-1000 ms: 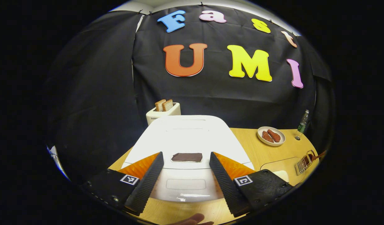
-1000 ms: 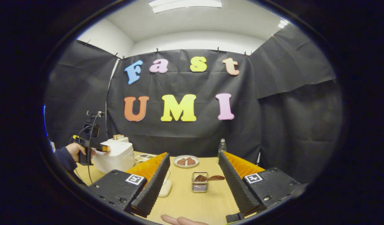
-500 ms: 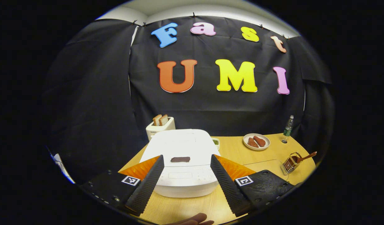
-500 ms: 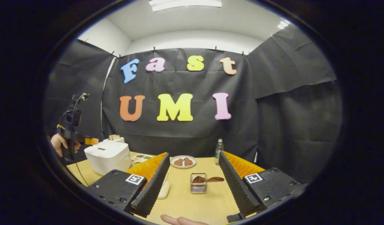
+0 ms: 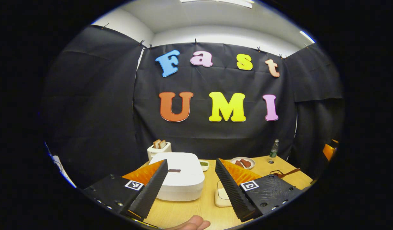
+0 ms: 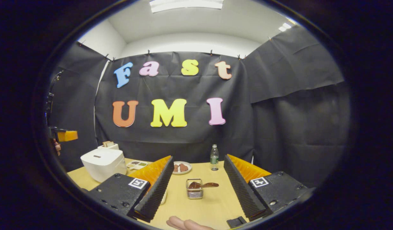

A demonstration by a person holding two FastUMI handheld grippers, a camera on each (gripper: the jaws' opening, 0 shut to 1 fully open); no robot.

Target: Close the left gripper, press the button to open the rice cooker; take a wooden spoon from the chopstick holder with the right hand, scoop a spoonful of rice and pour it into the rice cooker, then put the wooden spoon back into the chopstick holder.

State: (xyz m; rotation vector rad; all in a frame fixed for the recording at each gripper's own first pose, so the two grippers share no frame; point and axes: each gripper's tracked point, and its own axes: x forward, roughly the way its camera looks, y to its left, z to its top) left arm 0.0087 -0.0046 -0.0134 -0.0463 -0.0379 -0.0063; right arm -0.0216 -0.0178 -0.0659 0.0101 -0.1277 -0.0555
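The white rice cooker (image 5: 180, 179) stands on the wooden table with its lid down; it also sits at the left (image 6: 103, 163) in the right gripper view. My left gripper (image 5: 190, 160) is open, held back from and above the cooker, touching nothing. The right gripper view shows it high at the left edge (image 6: 63, 135). A wire chopstick holder (image 6: 194, 190) carries a wooden spoon (image 6: 202, 185) lying across its top. My right gripper (image 6: 198, 157) is open, short of the holder and empty. The spoon's handle (image 5: 287, 173) shows far right.
A toaster (image 5: 158, 148) with bread stands behind the cooker. A plate of brown food (image 6: 182, 167), a bottle (image 6: 214, 157) and a small sauce tray (image 6: 136, 164) sit near the back wall. A flat white dish (image 5: 222, 196) lies right of the cooker.
My left gripper has drawn back and up from the rice cooker, which now looks much smaller; its lid stays down. My right gripper has drifted slightly and stayed open.
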